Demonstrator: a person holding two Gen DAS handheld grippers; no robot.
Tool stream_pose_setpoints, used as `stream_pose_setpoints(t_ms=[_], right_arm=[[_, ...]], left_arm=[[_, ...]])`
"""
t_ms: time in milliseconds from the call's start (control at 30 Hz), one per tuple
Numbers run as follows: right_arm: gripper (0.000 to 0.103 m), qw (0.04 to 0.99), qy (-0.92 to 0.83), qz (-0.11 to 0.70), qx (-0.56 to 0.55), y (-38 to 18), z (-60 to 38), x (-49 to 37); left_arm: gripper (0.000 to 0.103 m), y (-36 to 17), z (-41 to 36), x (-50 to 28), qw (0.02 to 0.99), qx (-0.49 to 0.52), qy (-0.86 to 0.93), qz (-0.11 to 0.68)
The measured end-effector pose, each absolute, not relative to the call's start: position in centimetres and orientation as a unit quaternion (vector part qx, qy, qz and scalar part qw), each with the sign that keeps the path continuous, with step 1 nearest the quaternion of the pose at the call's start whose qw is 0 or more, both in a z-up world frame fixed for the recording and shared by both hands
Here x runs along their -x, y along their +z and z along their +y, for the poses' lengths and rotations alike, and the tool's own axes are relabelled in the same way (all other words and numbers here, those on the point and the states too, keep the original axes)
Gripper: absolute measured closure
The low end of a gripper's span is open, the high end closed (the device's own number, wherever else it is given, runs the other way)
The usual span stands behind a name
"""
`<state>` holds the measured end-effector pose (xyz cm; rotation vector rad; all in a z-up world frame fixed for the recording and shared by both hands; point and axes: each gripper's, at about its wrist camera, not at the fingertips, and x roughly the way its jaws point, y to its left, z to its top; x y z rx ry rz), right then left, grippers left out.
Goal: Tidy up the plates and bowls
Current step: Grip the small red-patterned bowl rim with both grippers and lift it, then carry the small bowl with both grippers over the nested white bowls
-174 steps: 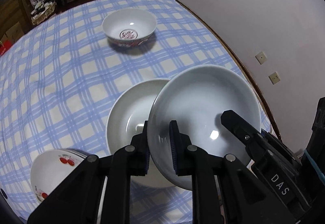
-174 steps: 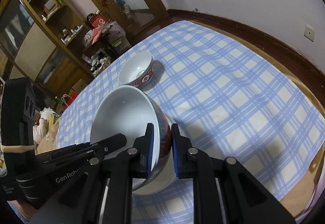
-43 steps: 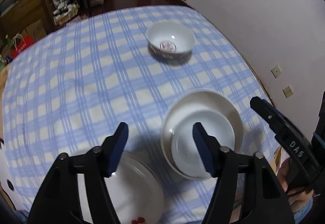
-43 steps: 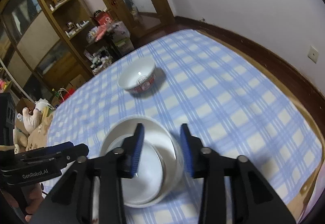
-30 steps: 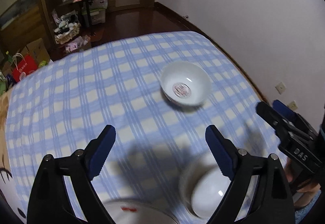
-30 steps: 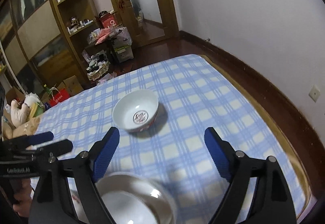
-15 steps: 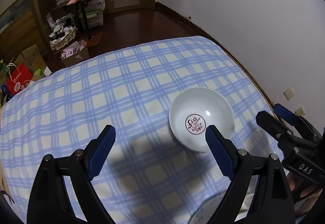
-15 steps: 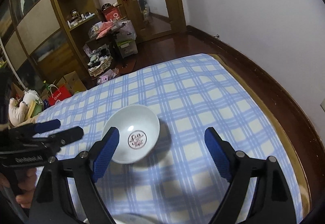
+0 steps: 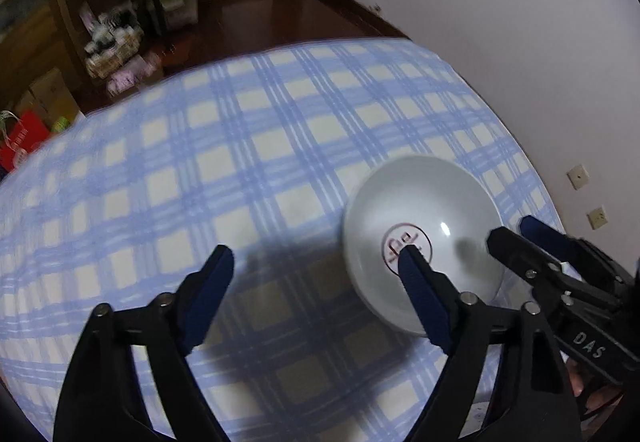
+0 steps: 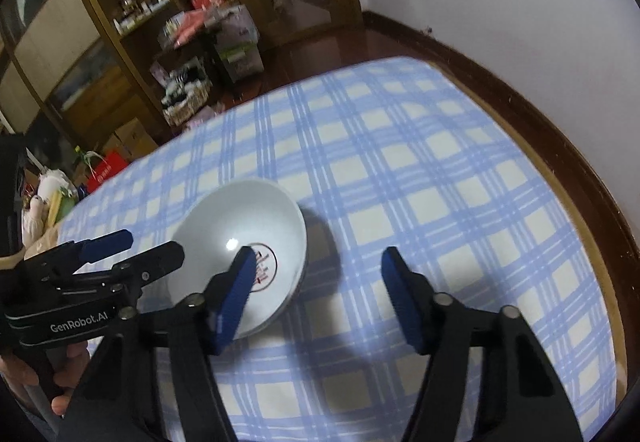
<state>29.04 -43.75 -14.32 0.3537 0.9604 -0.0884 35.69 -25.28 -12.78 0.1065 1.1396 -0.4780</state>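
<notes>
Left wrist view: white bowl point(image 9: 424, 209) lies between 2 wide-open, empty tools point(image 9: 316, 278) point(image 10: 316, 274).

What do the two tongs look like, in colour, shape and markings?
Both tongs are black, with angular fingers joined by silver rivets and tipped with blue pads. The left tongs carry white "GenRobot.AI" lettering, seen in the right wrist view. The right tongs carry white "DAS" lettering, seen in the left wrist view.

One bowl point(image 9: 424, 217), one checked tablecloth point(image 9: 240, 169), two tools: left tool point(image 9: 316, 274), right tool point(image 10: 320, 274).
</notes>
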Motion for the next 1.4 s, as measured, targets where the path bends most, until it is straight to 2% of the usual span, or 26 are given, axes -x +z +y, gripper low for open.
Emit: stream_pose_setpoints(t_ms=[33, 133, 167, 233, 300, 433, 867, 1400], right_arm=[[0.044, 0.869, -0.041, 0.461, -0.174, -14.5, -43.8, -29.1], [0.047, 0.861, -0.035, 0.469, -0.193, -15.4, -44.1, -29.4], [0.057, 0.859, -0.032, 0.472, -0.198, -15.6, -44.1, -29.5], [0.070, 0.853, -0.026, 0.482, -0.200, -16.1, -43.9, -29.7], [0.076, 0.853, -0.025, 0.481, -0.200, -16.2, -43.7, -29.7], [0.088, 0.853, -0.016, 0.484, -0.194, -16.3, -43.2, -29.8], [0.092, 0.860, -0.021, 0.473, -0.189, -13.9, -42.4, -27.7], [0.092, 0.884, -0.017, 0.431, -0.181, -6.8, -41.1, -20.9]], left_arm=[[0.039, -13.1, -25.5, -35.7, 0.810, -0.056, -0.224, 0.539], [0.051, -13.8, -26.1, -35.8, 0.801, -0.066, -0.232, 0.548], [0.053, -14.0, -26.1, -35.8, 0.800, -0.061, -0.231, 0.551], [0.064, -14.3, -26.1, -35.7, 0.799, -0.053, -0.230, 0.553], [0.068, -14.3, -26.3, -35.6, 0.800, -0.051, -0.239, 0.547], [0.090, -14.6, -26.5, -35.6, 0.787, -0.020, -0.269, 0.555], [0.093, -12.1, -25.6, -33.4, 0.796, -0.014, -0.247, 0.552], [0.093, -4.8, -23.6, -26.5, 0.822, -0.013, -0.248, 0.512]])
